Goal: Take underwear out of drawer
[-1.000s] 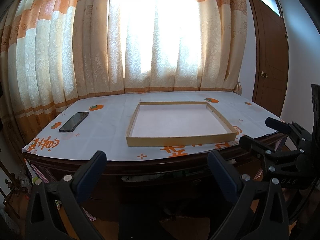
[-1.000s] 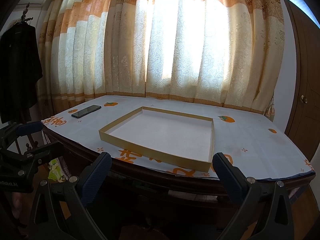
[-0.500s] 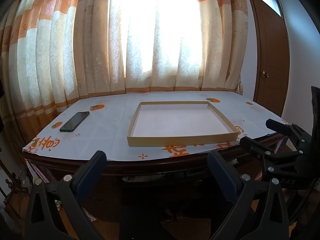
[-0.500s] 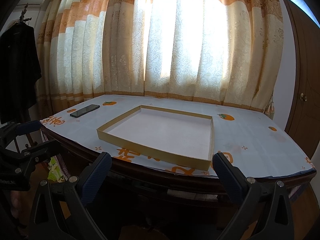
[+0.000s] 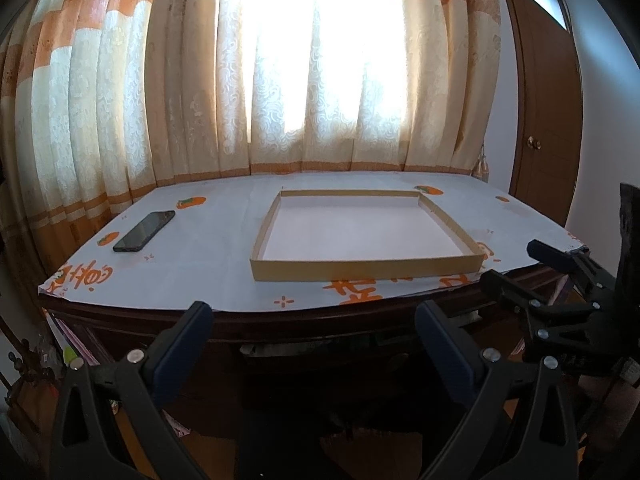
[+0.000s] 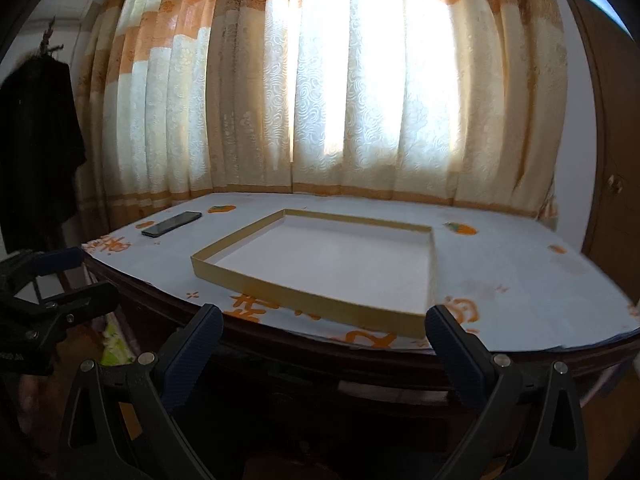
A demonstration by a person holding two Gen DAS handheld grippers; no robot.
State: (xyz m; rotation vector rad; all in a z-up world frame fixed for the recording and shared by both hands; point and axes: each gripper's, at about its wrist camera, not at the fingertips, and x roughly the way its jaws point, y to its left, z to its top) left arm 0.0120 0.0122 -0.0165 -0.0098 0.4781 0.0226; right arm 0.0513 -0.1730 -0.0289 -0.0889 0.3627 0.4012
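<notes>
Drawer front (image 5: 320, 344) (shadowed), beyond spread fingers (image 5: 182, 344)

Dark wooden table (image 5: 304, 322): printed cloth (image 5: 212, 248), shallow tray (image 5: 360, 269), phone (image 5: 144, 231).

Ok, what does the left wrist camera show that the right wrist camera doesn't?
Only the left wrist view shows the right gripper from the side, open. Only the right wrist view shows the dark garment hanging by the wall and the left gripper, open. Both show the shallow cardboard tray, the phone, the tablecloth, the curtains and the door.
</notes>
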